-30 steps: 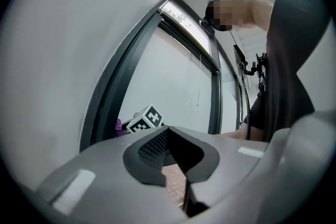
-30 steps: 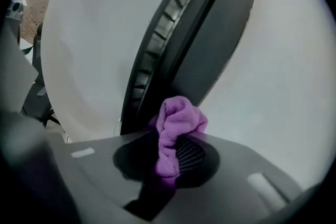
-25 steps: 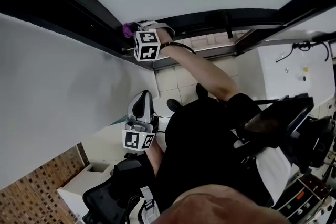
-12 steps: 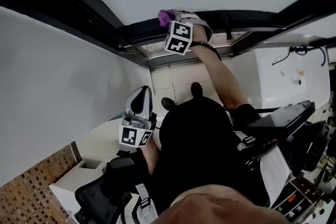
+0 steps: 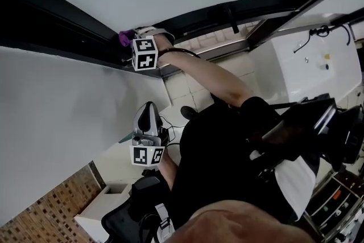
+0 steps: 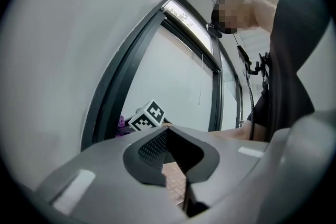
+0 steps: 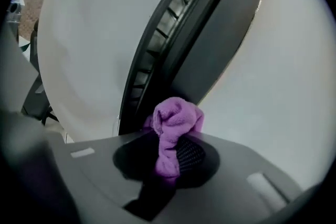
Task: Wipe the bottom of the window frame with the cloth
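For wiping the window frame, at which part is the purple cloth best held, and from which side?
Its bunched tail, from the room side, as the right gripper grips the cloth: the soft wad sticks out ahead of the jaws, toward the dark frame.

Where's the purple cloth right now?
The purple cloth is clamped in the right tool, right at the dark window frame. In the head view it shows upper left of centre, below the pane.

Bunched purple cloth point(image 7: 176, 123) sits against the dark window frame point(image 7: 215, 29).
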`<state>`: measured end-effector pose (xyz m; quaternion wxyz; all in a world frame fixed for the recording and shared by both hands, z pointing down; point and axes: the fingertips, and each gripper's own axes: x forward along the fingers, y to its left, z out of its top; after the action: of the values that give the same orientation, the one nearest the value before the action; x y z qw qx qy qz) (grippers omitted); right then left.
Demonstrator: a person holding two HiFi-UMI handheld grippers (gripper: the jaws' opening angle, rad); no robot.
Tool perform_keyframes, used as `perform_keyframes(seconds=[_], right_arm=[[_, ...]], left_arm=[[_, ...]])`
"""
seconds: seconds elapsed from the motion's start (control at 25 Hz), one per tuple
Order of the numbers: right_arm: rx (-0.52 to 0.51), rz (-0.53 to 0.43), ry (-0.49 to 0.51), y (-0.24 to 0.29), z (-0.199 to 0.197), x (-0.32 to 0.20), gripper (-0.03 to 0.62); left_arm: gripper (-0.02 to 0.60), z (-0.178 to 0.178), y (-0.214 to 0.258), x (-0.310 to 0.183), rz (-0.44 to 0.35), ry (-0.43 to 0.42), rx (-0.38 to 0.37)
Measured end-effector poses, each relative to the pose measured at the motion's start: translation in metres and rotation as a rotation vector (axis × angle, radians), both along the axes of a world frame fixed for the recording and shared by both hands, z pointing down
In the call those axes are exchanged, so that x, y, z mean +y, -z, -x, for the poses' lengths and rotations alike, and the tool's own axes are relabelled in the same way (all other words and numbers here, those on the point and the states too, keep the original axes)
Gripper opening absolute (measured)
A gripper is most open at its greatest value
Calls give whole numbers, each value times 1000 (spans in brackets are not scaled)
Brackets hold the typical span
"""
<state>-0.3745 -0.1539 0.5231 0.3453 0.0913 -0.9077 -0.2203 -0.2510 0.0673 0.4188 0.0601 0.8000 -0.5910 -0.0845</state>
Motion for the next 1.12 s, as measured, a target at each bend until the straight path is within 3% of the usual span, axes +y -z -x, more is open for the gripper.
perform_keyframes(seconds=[0.2,0.36,0.52,0.6,0.68,0.76,0.88,0.96,1.04,1.12], right_arm=[[102,-111,-36,-4,-36,-13,69],[204,-184,-175,-13,-130,-47,69],[418,-264,-336,-15,-240,-84,67],[540,-295,-364,-18,-277,-95,67],[610,-315,-352,-20,-288,-96,67],[577,-305,-324,-15,-274,-86,69],[215,-104,-176,18,-182,-36,69],[50,-34,-53,34,-108,-7,69],[22,-58,-15,32,-49,-3,69],[60,-87,-34,15,-11,-9,71]], left_arm=[[-2,-15,5,-3,-5,-46,-9],[-2,-15,2,-7,-4,-56,1],[-2,-17,-1,-14,8,-69,7],[-2,-28,0,-20,2,-88,5],[-2,-40,3,-25,-15,-108,0],[-2,-48,8,-27,-32,-123,-4],[-2,-44,11,-26,-38,-126,-4],[-2,-36,11,-22,-33,-113,-6],[-2,-28,11,-15,-29,-89,-5],[-2,-20,10,-8,-29,-55,-1]])
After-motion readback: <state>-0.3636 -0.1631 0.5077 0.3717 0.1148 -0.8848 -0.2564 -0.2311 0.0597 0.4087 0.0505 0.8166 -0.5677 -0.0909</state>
